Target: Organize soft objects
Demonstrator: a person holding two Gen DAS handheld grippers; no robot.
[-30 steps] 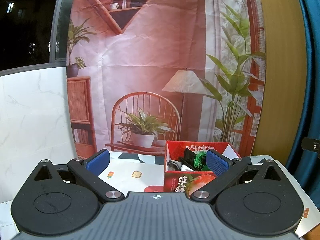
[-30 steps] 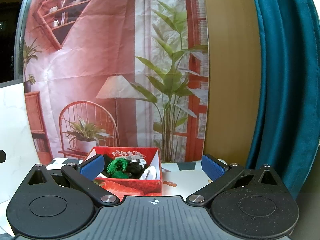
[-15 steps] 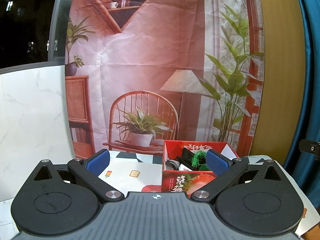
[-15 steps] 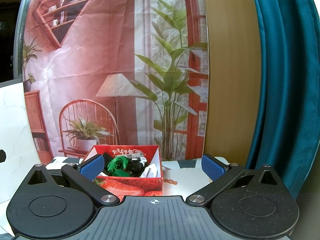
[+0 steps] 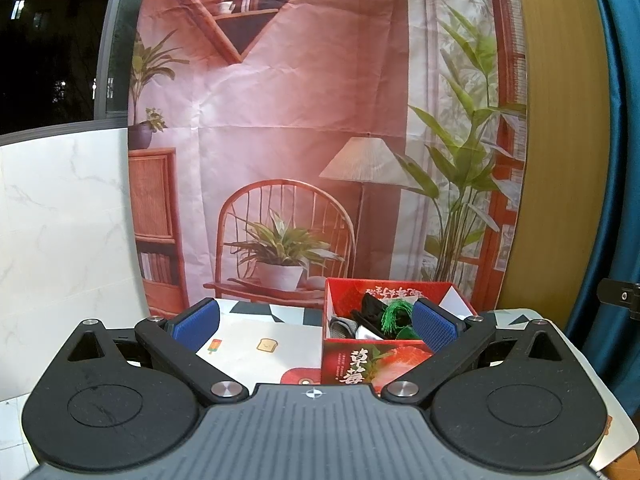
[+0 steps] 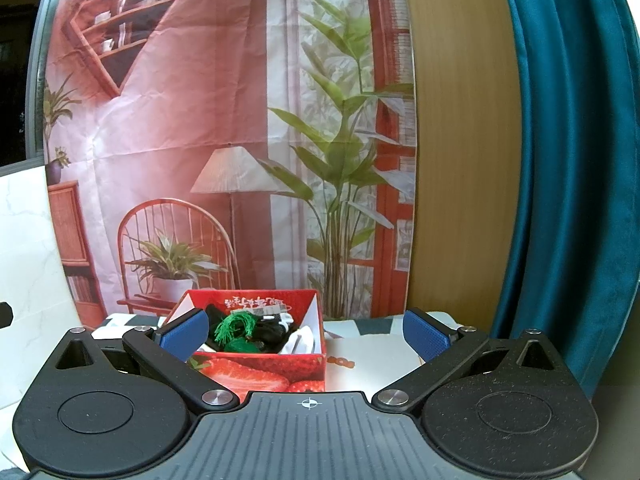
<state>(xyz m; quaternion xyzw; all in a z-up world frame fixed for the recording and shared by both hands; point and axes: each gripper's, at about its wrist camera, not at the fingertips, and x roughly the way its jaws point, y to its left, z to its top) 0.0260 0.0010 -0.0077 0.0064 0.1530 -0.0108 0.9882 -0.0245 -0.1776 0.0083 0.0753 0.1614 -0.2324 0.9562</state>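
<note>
The box (image 6: 256, 372) was red with strawberry print; a tassel (image 6: 234, 326) inside was green; the curtain (image 6: 568, 160) teal.

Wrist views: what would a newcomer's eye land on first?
The red strawberry-printed cardboard box on the table just ahead, with a green fringed tassel and black and white soft items piled inside. Then both blue-padded grippers, left and right, open and empty, before a pink printed room backdrop.

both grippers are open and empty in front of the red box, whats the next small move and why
Probably ease the right gripper forward and down toward the green tassel lying on top in the red box: both grippers are open, empty and short of it.
</note>
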